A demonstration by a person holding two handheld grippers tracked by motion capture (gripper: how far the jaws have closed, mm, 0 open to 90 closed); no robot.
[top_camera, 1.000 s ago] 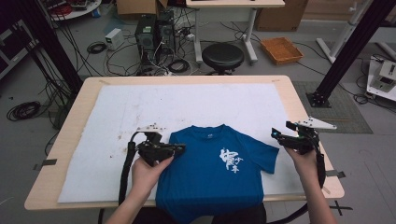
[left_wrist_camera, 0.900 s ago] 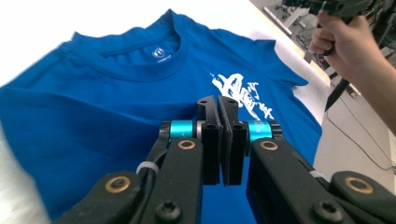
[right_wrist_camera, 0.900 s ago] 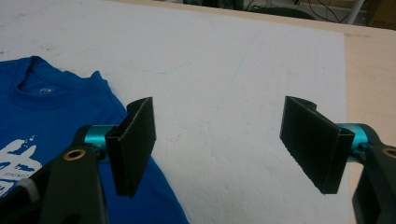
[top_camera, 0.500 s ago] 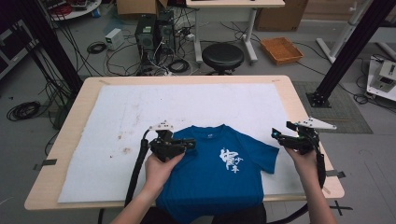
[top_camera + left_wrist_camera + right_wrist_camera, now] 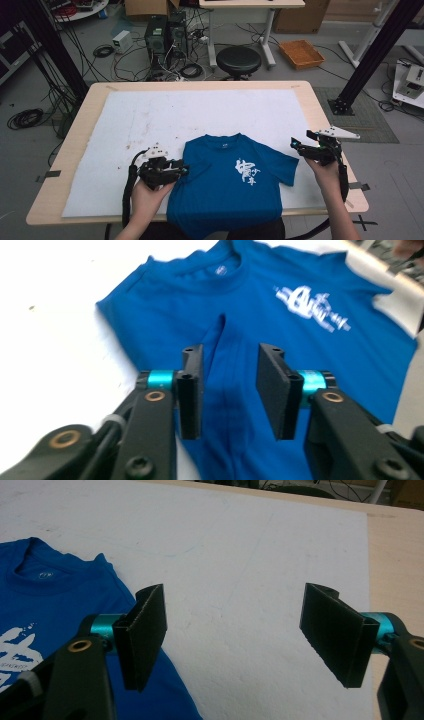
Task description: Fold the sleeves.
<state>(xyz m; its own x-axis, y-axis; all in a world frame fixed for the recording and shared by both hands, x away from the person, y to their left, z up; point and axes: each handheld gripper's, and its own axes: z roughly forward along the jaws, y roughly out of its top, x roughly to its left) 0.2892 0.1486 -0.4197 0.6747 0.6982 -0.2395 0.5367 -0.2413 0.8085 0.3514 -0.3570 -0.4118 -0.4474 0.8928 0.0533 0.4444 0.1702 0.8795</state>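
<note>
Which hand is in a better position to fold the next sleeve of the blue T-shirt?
Probably the right. The right gripper is wide open beside the T-shirt, whose sleeve on that side lies spread flat. The left gripper, jaws just opening, hangs above the already folded side with no cloth pinched.

T-shirt [image 5: 230, 185]: blue knit cloth, matt, ribbed collar, white print on the chest. White sheet [image 5: 200, 115] beneath it: matt, faintly stained and scuffed. Table [image 5: 320, 115]: pale wood-look edge, smooth. Left gripper [image 5: 230, 390]: black matt plastic arms, foam-like pads, glossy teal metal collars, brass-coloured bushings.
</note>
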